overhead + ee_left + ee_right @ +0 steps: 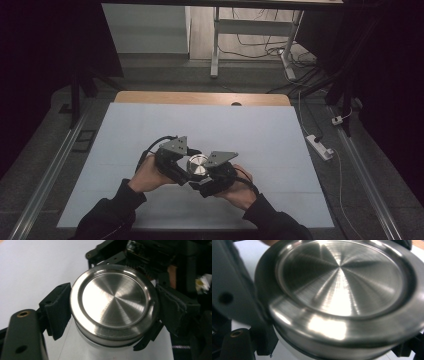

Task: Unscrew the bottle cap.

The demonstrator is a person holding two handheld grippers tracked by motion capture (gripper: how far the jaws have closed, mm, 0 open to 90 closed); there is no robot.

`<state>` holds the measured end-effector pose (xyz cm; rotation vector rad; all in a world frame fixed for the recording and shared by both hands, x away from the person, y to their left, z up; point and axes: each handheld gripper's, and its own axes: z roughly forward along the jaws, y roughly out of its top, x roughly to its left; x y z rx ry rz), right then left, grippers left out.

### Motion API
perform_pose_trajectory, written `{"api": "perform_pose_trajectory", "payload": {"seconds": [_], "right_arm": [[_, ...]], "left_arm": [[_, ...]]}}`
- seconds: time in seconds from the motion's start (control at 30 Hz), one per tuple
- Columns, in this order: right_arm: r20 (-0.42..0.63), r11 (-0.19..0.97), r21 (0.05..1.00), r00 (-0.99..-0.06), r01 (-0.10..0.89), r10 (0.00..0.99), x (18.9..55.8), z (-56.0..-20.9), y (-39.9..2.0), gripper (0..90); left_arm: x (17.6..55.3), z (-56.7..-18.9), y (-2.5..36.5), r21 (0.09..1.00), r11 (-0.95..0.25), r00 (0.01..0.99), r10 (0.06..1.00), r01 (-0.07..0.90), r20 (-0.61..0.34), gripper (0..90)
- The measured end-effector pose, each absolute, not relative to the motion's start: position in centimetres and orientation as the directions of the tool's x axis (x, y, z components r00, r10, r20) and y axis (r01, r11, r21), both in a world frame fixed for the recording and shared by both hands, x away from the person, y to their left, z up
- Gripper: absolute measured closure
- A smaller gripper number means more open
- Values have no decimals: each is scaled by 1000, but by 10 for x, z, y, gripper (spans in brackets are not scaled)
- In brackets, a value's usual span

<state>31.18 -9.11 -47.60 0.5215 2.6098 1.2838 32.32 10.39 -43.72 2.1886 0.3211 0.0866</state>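
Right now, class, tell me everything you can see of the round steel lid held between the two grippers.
The steel lid is round, brushed metal with fine radial marks, a shallow sunken centre and a raised rounded rim. It faces up, tilted a little, capping a white body seen just beneath it. The left gripper has a black jaw pressed against each side of its rim. The right gripper reaches in from the opposite side, close around it; its grip is unclear. It sits above the pale table cover, near the person's edge.

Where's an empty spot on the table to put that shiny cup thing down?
The white mat lies bare behind and beside both grippers, out to its edges. It is crowded only mid-front, where the left gripper and right gripper close around the steel lid.
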Motion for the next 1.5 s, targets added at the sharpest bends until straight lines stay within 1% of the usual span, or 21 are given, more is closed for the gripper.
{"api": "perform_pose_trajectory", "payload": {"seconds": [0.03, 0.07, 0.27, 0.33, 0.43, 0.47, 0.5, 0.57, 0.67, 0.77, 0.9, 1.0, 1.07, 1.13, 1.17, 1.2, 1.23, 1.33, 1.37, 1.4, 1.5], "right_arm": [[-10, 560, 795, -917, 235, 400, 312, -476, -92, 152], [-9, 559, 794, -913, 241, 407, 313, -476, -92, 152], [-17, 547, 796, -894, 259, 448, 314, -476, -93, 152], [-15, 543, 797, -890, 264, 456, 315, -476, -94, 152], [-15, 541, 797, -886, 269, 463, 315, -476, -94, 152], [-15, 540, 798, -885, 269, 465, 316, -476, -94, 152], [-14, 539, 798, -885, 270, 465, 316, -476, -95, 152], [-14, 537, 800, -887, 267, 462, 316, -476, -95, 152], [-10, 536, 801, -890, 266, 456, 316, -475, -97, 152], [0, 540, 800, -900, 262, 436, 317, -475, -97, 152], [5, 556, 795, -920, 242, 393, 314, -475, -95, 152], [7, 567, 794, -935, 221, 355, 311, -475, -92, 152], [4, 576, 791, -943, 206, 332, 309, -475, -90, 152], [1, 583, 790, -950, 192, 311, 307, -476, -89, 152], [1, 585, 789, -952, 188, 305, 306, -476, -88, 152], [-2, 588, 788, -954, 183, 299, 306, -476, -88, 152], [-5, 591, 787, -956, 178, 294, 306, -476, -88, 152], [-7, 590, 787, -953, 181, 302, 306, -476, -88, 152], [1, 582, 789, -949, 195, 317, 306, -476, -88, 152], [-2, 581, 789, -946, 197, 324, 307, -476, -89, 152], [-19, 583, 786, -934, 208, 358, 308, -475, -90, 152]], "left_arm": [[323, -437, 104, 800, -566, 964, 261, 198, -54, 192], [320, -436, 100, 796, -558, 948, 313, 235, -60, 192], [311, -433, 89, 779, -541, 892, 450, 318, -52, 191], [308, -432, 86, 778, -535, 877, 479, 330, -43, 190], [308, -432, 83, 774, -532, 867, 497, 342, -41, 189], [308, -432, 83, 774, -535, 867, 496, 338, -35, 187], [309, -431, 83, 767, -547, 869, 493, 335, -28, 166], [312, -430, 86, 760, -560, 878, 478, 329, -28, 84], [316, -425, 97, 772, -559, 901, 432, 304, -42, 11], [321, -421, 108, 786, -561, 932, 358, 259, -52, 13], [325, -424, 115, 778, -607, 980, 191, 161, -54, 19], [327, -429, 112, 760, -639, 990, 131, 119, -44, 27], [329, -431, 111, 760, -642, 993, 111, 100, -36, 37], [329, -432, 110, 762, -640, 994, 104, 95, -37, 76], [329, -434, 111, 774, -629, 997, 70, 71, -35, 115], [328, -434, 111, 778, -626, 998, 57, 62, -34, 163], [328, -434, 111, 780, -623, 998, 58, 58, -28, 184], [326, -434, 109, 779, -623, 996, 90, 72, -19, 187], [326, -434, 109, 779, -623, 996, 90, 72, -19, 188], [324, -433, 106, 776, -622, 991, 135, 103, -23, 188], [320, -431, 100, 768, -621, 975, 220, 156, -20, 189]]}}
